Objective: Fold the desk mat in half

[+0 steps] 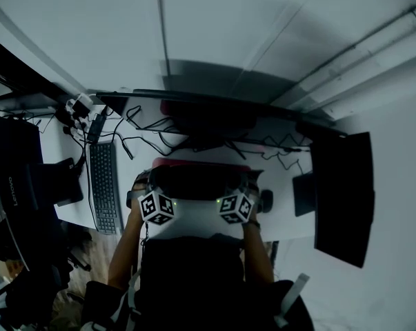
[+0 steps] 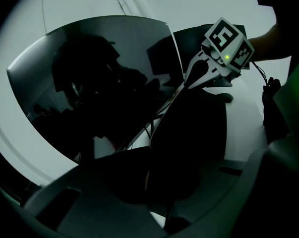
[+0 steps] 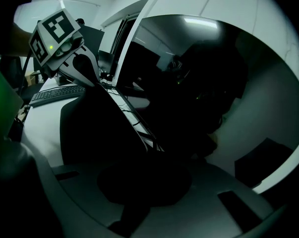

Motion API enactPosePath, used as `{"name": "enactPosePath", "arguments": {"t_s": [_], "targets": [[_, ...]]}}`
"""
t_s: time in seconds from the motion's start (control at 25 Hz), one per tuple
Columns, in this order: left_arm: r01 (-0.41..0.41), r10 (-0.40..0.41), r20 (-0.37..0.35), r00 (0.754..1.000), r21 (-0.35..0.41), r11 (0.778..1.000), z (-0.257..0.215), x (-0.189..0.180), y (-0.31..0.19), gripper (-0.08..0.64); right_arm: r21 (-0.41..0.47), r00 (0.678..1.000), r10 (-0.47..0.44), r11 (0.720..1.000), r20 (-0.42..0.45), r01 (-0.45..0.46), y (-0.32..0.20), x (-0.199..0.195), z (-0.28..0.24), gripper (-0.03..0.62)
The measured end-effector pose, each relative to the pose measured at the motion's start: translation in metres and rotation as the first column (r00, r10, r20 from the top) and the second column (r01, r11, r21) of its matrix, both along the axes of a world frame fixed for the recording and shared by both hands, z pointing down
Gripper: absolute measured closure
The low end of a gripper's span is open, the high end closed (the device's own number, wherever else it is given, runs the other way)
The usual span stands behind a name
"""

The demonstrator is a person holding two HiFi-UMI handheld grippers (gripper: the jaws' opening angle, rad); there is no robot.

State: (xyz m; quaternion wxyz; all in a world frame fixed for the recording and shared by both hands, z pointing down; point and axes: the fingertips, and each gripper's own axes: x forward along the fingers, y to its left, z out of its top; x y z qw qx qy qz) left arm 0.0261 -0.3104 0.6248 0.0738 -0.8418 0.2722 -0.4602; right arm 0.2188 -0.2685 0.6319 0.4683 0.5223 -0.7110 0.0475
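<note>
- Gripping the mat (image 1: 194, 181) at its left corner, our left gripper (image 2: 156, 182) has its jaws nearly together on the sheet.
- We hold the mat raised mid-desk, its lifted edge curling toward the far side to fold over.
- Our right gripper (image 3: 144, 182) pinches the right corner just as narrowly; matched hands should keep the fold square.
- The mouse (image 1: 266, 200) lies right of the mat, clear of the fold.

Matt dark desk mat (image 1: 194, 181), glossy monitor screen (image 2: 104, 73)
</note>
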Motion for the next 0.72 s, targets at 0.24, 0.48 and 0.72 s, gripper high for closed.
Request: {"name": "enactPosePath", "arguments": {"t_s": [0.24,0.48,0.72], "targets": [[0.039,-0.038,-0.011,0.999,0.031,0.999,0.009,0.005,-0.028,0.538,0.023,1.000,-0.002,1.000,-0.004,0.002,-0.028,0.004,0.009,0.572],[0.065,-0.063,-0.032,0.998,0.064,0.996,0.015,0.008,-0.049,0.538,0.054,1.000,0.011,0.999,-0.011,-0.011,-0.048,0.008,0.014,0.572],[0.091,-0.088,-0.050,0.995,0.065,0.994,0.037,0.014,-0.066,0.538,0.056,0.999,0.035,0.998,-0.011,-0.034,-0.061,0.013,0.037,0.572]]}}
